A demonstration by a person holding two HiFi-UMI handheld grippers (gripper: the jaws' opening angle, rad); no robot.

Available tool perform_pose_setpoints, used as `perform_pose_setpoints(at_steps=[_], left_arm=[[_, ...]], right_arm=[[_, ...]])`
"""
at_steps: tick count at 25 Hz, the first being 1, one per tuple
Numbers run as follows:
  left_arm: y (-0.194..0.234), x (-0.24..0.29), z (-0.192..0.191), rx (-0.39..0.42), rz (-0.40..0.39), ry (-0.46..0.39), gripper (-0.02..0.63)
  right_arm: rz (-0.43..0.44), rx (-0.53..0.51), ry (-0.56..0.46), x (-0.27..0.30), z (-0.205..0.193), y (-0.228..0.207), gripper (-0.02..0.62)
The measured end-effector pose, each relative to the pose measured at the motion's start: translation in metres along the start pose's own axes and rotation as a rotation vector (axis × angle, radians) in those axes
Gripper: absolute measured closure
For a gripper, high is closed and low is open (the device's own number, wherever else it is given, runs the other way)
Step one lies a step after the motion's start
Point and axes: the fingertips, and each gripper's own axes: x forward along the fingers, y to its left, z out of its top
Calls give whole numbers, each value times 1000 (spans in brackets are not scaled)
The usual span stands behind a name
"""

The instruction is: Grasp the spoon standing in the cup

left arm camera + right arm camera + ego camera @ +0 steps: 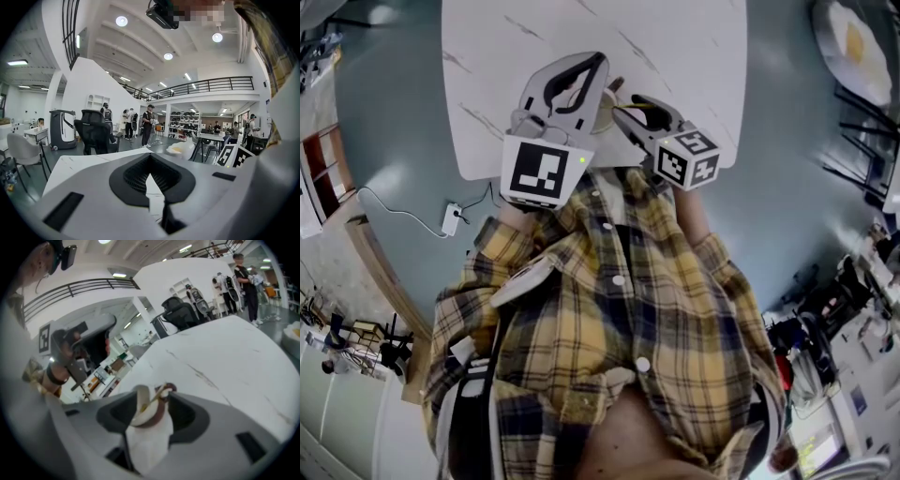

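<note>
The right gripper (153, 404) has its jaws parted, and the gap between them is filled by the cup (146, 441). I can't say whether the pads touch its wall. From where it is held, low and level with the rim, it looks lined up to take the spoon (159, 393), which leans in the cup with its thin handle slanting up past the rim toward the far jaw. I'd judge the jaws are set wide so they can come in around the handle without knocking the cup first.

The left gripper (150, 159) is just beside the cup, its tips together with nothing between them. It seems to be parked there, out of the right one's way, rather than helping.

Both tools hang over the near edge of the white marbled table (675, 47), close to the person's checked shirt (609, 309), with elbows tucked in. That probably steadies the fine reach, since a thin, tilted spoon slips easily.
</note>
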Motion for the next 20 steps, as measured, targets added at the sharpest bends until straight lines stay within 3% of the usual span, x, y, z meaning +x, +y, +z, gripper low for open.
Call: perform_pose_setpoints(at_steps=[5, 9, 20], left_arm=[[-2, 0, 0, 1, 5, 4, 591], [0, 0, 1, 0, 10, -1, 591], [1, 1, 0, 2, 7, -9, 591]], right_arm=[[6, -5, 4, -2, 0, 2, 376], [-18, -6, 8, -2, 0, -2, 473], [-32, -43, 29, -2, -1, -2, 534]])
